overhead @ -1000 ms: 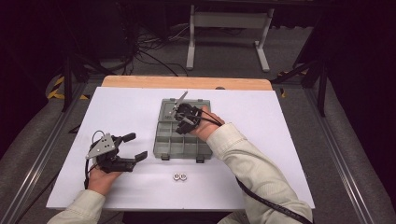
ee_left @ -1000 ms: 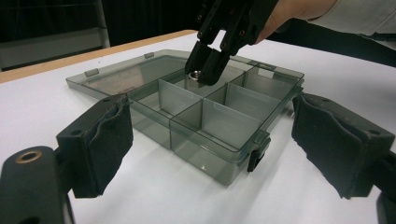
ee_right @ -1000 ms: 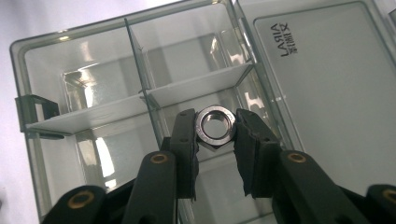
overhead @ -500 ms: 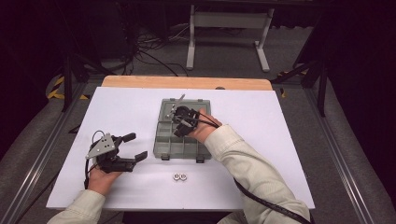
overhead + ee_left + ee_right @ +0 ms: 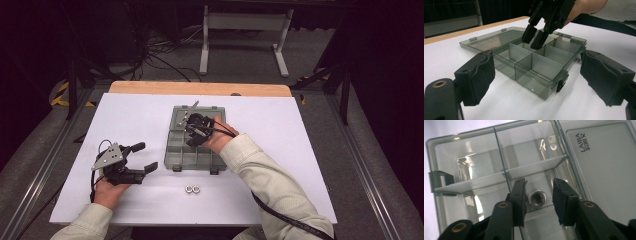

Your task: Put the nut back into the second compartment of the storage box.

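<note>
A clear grey compartment box point(image 5: 176, 155) lies open at the table's middle, lid point(image 5: 200, 111) folded back. My right gripper point(image 5: 196, 131) points down into a far compartment. In the right gripper view a steel nut point(image 5: 537, 197) rests on the compartment floor between the jaws of the right gripper point(image 5: 539, 183), with a gap on each side. These jaws have just been opening. My left gripper point(image 5: 145, 157) rests on the table left of the box, open and holding nothing. The left gripper view shows the box point(image 5: 534, 85) and the right gripper point(image 5: 533, 41) beyond its pads point(image 5: 477, 77).
Two more nuts point(image 5: 192, 189) lie side by side on the white tabletop point(image 5: 280, 165), just in front of the box. A wooden strip point(image 5: 200, 88) runs along the table's far edge. Cables and a metal stand are on the dark floor beyond.
</note>
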Demonstrator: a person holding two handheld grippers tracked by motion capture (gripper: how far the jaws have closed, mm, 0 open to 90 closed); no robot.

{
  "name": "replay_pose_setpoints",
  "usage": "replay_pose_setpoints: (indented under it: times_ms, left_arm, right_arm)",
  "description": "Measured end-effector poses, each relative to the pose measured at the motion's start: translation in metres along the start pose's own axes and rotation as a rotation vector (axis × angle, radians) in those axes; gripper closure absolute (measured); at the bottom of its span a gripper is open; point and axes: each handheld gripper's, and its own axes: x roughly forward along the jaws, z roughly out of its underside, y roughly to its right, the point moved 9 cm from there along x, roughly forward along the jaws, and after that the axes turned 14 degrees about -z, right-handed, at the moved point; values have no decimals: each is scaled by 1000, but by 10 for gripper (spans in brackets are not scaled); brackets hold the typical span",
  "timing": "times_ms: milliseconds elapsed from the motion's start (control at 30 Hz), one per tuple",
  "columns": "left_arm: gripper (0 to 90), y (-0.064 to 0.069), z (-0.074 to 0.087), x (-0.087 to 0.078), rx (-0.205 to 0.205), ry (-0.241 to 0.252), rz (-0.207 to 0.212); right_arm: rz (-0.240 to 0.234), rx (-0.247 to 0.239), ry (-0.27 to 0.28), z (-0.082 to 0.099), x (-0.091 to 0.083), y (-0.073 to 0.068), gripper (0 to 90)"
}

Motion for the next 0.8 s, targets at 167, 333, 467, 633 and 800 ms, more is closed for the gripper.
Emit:
replay_pose_setpoints:
  times_ms: [167, 333, 467, 633, 800]
  left_arm:
    - [133, 0, 0, 0, -4, 3, -2]
    - [133, 0, 0, 0, -2, 0, -1]
    - [133, -1, 0, 1, -1, 0, -4]
    - [133, -1, 0, 1, 2, -4, -5]
    - [133, -1, 0, 1, -1, 0, -5]
  right_arm:
    - [30, -37, 28, -4, -16, -11, 471]
    - [30, -75, 43, -5, -31, -28, 403]
    - [16, -120, 37, -4, -42, -52, 355]
    - [-4, -150, 21, 1, -47, -75, 321]
    - [-23, -161, 12, 6, -49, -90, 306]
